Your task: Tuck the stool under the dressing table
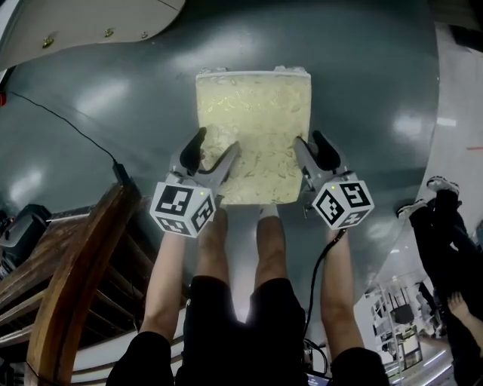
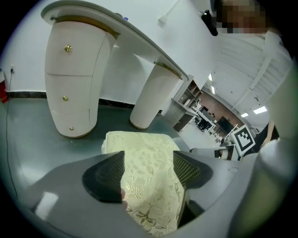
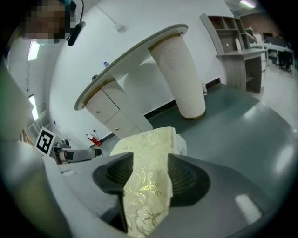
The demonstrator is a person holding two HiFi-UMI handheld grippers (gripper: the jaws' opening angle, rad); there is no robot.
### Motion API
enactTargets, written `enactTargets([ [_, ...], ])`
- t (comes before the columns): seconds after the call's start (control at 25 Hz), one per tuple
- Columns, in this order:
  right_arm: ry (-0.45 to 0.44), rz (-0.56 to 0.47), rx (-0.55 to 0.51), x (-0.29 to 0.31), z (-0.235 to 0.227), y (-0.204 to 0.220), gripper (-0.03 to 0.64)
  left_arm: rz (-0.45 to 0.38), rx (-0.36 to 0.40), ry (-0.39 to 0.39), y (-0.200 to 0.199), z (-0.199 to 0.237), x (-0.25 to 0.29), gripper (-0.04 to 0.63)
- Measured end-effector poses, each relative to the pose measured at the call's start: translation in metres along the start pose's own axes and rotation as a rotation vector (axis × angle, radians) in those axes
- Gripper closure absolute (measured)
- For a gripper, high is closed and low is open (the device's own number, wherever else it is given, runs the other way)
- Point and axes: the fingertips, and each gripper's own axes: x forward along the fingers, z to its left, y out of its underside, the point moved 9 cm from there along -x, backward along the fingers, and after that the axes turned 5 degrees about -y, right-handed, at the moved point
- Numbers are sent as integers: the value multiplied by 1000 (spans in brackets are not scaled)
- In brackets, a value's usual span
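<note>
Stool [image 1: 254, 128], cream floral brocade top

Two grey handheld tools: the left gripper [image 1: 216, 143] and the right gripper [image 1: 310, 141], each with black ribbed jaws and a cube of black-and-white square markers. A black cable [image 1: 321, 271] trails from the right one. The person wears black shorts [image 1: 226, 317] and black short sleeves [image 1: 139, 360].

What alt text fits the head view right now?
A cream floral-cushioned stool stands on a grey floor, with the left gripper and right gripper each set astride a near side edge. The white dressing table shows at top left.
</note>
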Motion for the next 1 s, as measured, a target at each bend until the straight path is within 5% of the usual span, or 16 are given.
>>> enactTargets([
  [0.16, -14, 1, 64, 9, -11, 10, 291, -5, -75, -10, 9, 12, 7, 158],
  [0.32, -32, 15, 120, 16, -23, 21, 261, 10, -131, -12, 21, 24, 16, 114],
  [0.64, -100, 12, 150, 30, -31, 31, 256, 28, -200, -3, 37, 34, 37, 106],
  [1.0, -108, 15, 115, 36, -40, 37, 255, 5, -118, -14, 46, 37, 42, 131],
])
